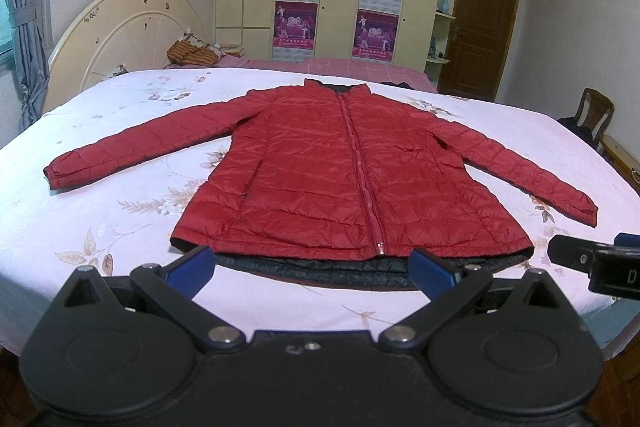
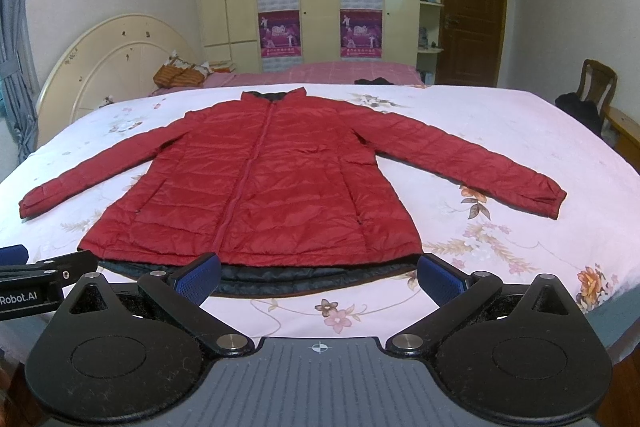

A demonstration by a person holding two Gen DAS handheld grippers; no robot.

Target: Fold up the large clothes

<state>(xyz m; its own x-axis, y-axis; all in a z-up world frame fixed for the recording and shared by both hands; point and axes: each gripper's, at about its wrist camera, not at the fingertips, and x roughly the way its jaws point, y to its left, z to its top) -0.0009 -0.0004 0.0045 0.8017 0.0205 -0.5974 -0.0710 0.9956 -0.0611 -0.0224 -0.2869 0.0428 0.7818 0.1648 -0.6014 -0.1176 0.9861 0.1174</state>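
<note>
Quilted, glossy red jacket (image 1: 320, 171) lies flat on floral bedsheet (image 1: 100, 211).

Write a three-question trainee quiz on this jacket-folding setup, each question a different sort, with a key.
1. True or false: the red jacket is zipped shut and lies flat on the bed with both sleeves spread out.
2. Multiple choice: the left tongs are A) shut on the hem, B) open and holding nothing, C) shut on a sleeve.
3. Fill in: the dark layer showing under the hem on the near side is coloured ____.

Key: 1 true; 2 B; 3 black. The right tongs are open too.
</note>
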